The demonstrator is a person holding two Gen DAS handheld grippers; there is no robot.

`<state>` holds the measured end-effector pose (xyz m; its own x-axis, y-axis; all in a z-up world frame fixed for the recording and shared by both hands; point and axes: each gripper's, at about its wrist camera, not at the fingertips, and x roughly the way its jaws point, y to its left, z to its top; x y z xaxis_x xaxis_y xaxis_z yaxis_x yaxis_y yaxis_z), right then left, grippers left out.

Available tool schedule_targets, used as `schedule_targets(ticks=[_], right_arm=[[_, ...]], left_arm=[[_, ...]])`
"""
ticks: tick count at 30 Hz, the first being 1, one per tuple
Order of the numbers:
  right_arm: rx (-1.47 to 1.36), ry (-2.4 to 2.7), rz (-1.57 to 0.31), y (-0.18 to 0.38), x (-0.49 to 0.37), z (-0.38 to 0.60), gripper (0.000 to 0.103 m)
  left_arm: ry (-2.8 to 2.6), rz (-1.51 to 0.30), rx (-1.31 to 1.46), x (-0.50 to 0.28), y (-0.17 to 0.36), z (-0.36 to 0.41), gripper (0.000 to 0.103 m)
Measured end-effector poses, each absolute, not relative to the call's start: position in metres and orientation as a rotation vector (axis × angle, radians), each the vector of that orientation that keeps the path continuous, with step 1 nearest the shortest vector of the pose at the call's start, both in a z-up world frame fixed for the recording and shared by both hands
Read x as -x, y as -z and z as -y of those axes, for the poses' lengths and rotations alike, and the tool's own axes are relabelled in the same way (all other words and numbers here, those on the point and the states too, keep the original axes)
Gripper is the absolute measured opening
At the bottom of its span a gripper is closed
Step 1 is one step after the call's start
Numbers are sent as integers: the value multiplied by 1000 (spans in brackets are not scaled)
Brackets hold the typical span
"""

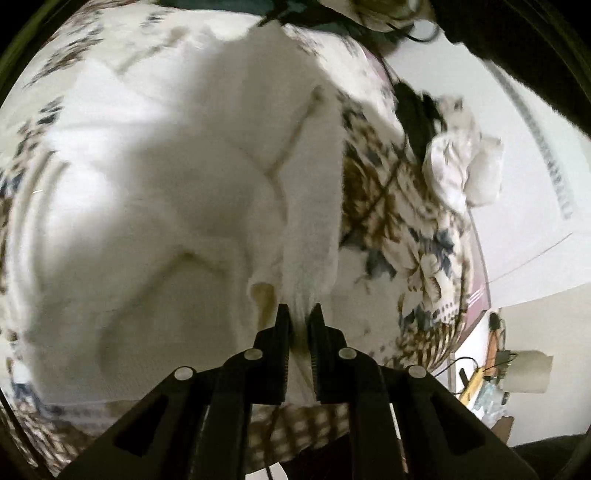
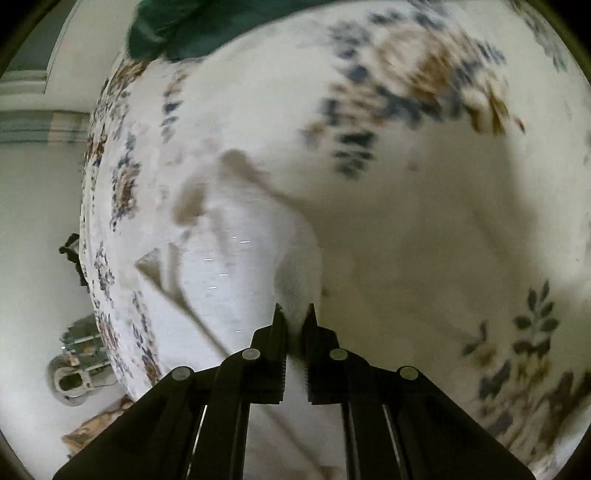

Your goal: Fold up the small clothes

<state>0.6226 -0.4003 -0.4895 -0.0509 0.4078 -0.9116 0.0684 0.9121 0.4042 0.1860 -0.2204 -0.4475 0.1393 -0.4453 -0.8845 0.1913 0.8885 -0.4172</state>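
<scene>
Left wrist view first: the left gripper (image 1: 300,314) has its jaws pinched nearly together on a bunched fold of the white garment (image 1: 177,192), the cloth pulled up into a ridge running from the tips toward the far side. The garment spreads wide to the left over the floral bedsheet (image 1: 399,206), blurred with motion. Only this view shows the right-hand clutter: a crumpled pale cloth (image 1: 465,162) at the bed's right edge with something black (image 1: 413,110) just beside it, a white roll (image 1: 528,369) down on the pale floor (image 1: 535,258), and yellow-orange items near it that are too small to name. Over to the right wrist view: the right gripper (image 2: 294,314) is likewise closed down to a thin gap, with a peak of the white garment (image 2: 236,258) caught between its tips; a beige trim line crosses the cloth to the left. This view alone shows a dark green cloth (image 2: 192,29) at the far edge of the bedsheet (image 2: 424,221), a metallic object (image 2: 74,369) on the floor to the near left, and the sheet's blue and brown flowers far right, all smeared.
</scene>
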Motion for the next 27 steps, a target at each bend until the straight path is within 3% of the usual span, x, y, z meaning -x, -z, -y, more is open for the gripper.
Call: schedule_targets(ticks=[9,13,18,20,21,23,25,27], right_arm=[[-216,-246,-1596,424,-614,205,7],[-136,-258,-1628,448,-613,115,7],[-47,-228,-1718,517,-605,46,9],[-84,-245,-1760,534,-597,43,36],[-139,-257,-1747,533,-588,48,39],[-270,-299,-1719,520,-557,71,40],[-325,-317,-1684,501,-511,104,40],[-330,-275,-1668,489,-457,145,40]], left_arm=[[379,-1331,304,-168,424,38,6],[316,-1375,352,-158,451,-7,6],[303,-1451,433,-155,497,-45,7],[293,-1490,481,-156,510,-56,8],[285,-1516,513,-156,517,-62,8],[263,-1539,550,-154,524,-73,20],[253,-1536,567,-153,525,-81,54],[256,-1514,611,-154,526,-89,60]])
